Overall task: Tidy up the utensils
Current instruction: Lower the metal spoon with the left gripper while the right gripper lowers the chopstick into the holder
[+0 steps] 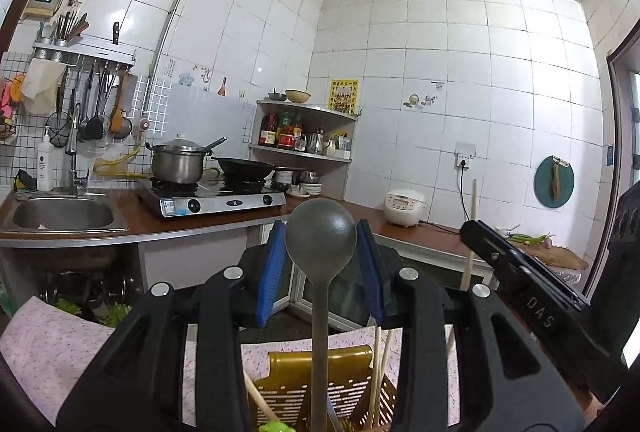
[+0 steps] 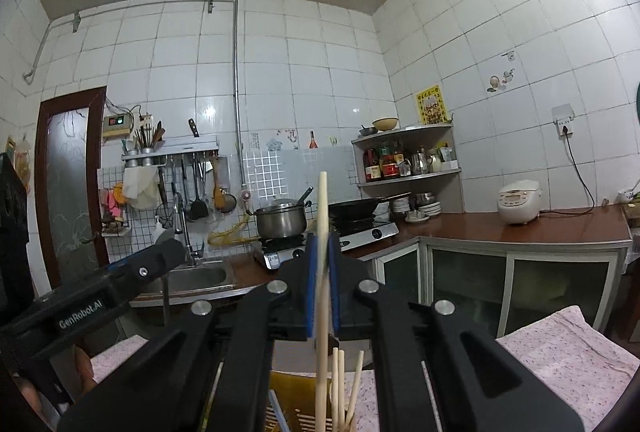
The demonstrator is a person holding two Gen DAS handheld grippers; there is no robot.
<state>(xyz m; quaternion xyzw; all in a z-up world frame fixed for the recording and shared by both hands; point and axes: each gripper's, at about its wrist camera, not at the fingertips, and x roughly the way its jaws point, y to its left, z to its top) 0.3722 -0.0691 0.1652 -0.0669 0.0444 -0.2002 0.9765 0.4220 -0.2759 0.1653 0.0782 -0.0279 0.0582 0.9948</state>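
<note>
Progress partial: left gripper (image 1: pixel 321 264) is holding a grey spoon (image 1: pixel 320 236) upright above the yellow basket (image 1: pixel 320 384); right gripper (image 2: pixel 322 284) is pinching one chopstick (image 2: pixel 322 216). Several chopsticks (image 2: pixel 343 384) are already standing in the basket. Both held pieces remaining unplaced.

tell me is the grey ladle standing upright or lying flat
Upright. The grey ladle stands with its bowl on top between the left gripper jaws, its handle running straight down into the yellow basket.
</note>
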